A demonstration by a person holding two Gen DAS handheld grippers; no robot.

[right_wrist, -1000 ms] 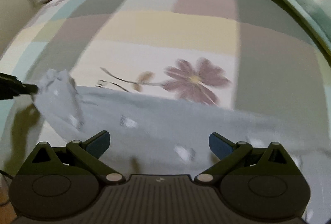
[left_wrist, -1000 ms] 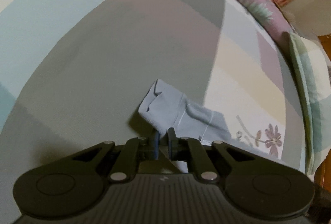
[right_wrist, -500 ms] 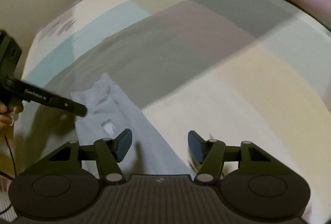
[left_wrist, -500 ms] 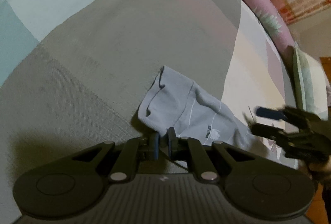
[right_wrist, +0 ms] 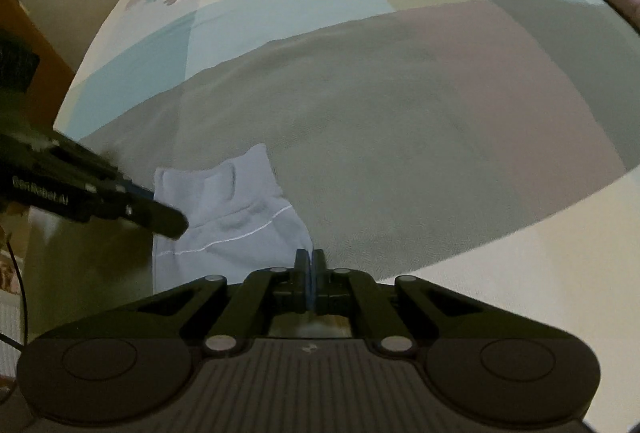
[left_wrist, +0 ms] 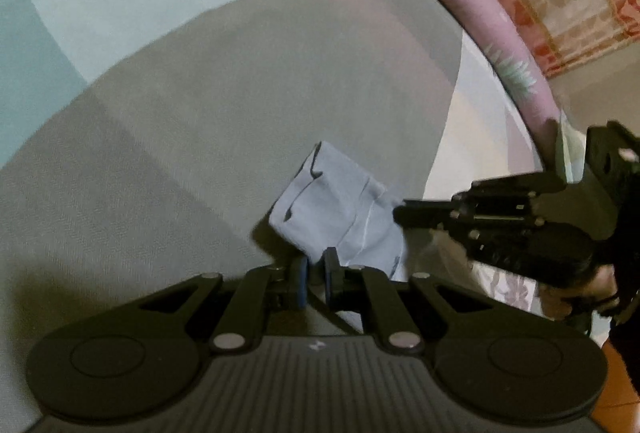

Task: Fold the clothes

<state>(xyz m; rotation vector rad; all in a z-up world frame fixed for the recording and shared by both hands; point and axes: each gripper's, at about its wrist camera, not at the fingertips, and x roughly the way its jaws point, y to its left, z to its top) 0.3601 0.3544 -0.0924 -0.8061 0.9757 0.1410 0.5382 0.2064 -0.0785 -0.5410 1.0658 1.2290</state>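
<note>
On the checked bed sheet (left_wrist: 200, 153), the left gripper (left_wrist: 315, 275) pinches the pale blue garment (left_wrist: 336, 209), and the right gripper (right_wrist: 310, 273) has just been closing, fingers now together on its edge.

Both cameras ride close above the checked bedsheet (left_wrist: 168, 137), looking steeply down along their own fingers; the left view faces rightward, the right view leftward, seemingly; both share the pale blue garment (left_wrist: 332, 209) and each other's gripper.

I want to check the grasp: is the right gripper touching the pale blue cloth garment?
Touching. In the right wrist view, the right gripper is closed with the edge of the pale blue cloth garment pinched between its pads.
</note>
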